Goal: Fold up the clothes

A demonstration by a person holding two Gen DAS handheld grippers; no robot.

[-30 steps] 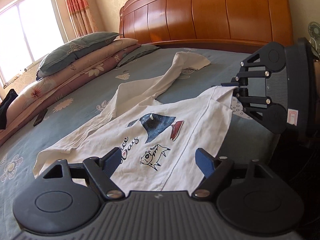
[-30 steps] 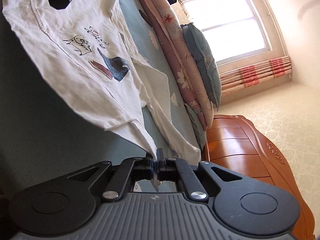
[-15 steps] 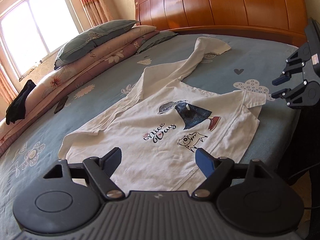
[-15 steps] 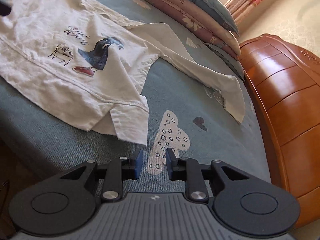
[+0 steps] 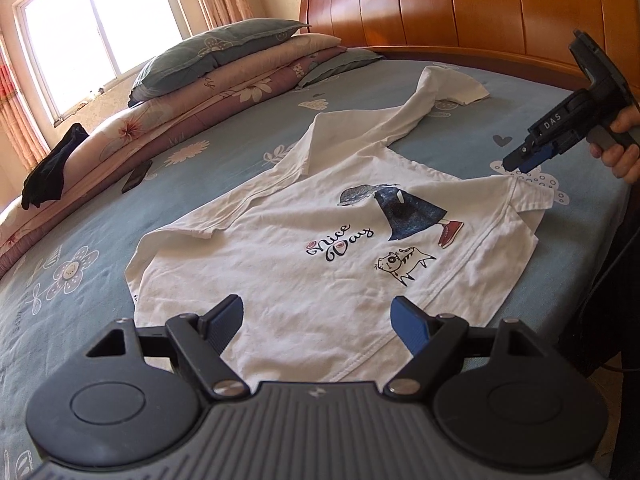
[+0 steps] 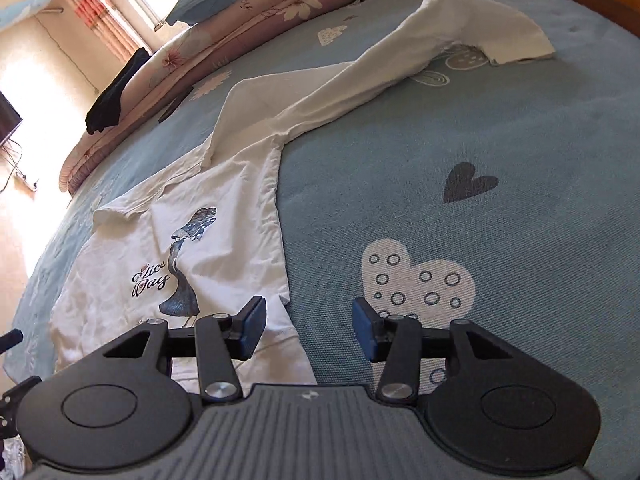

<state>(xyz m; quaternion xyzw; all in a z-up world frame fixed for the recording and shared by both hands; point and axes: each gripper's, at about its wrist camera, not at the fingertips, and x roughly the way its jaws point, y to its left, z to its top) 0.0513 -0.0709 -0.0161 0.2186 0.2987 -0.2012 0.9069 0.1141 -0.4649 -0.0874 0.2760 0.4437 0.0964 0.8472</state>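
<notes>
**White shirt flat on the bed, both grippers free**

The white shirt lies near the bed's front edge, one sleeve stretched toward the headboard. The left gripper hovers spread, empty. The right gripper has just been opening, apparently holding nothing.

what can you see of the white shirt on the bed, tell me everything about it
The white shirt lies flat on the blue patterned bedspread, print side up, looking like soft, slightly creased cotton. Its print shows a figure in a dark blue skirt and red shoe, the script "Nice Day" and a small cartoon cat. One long sleeve stretches toward the wooden headboard; a folded part lies along the other side. Neither gripper holds it.
</notes>
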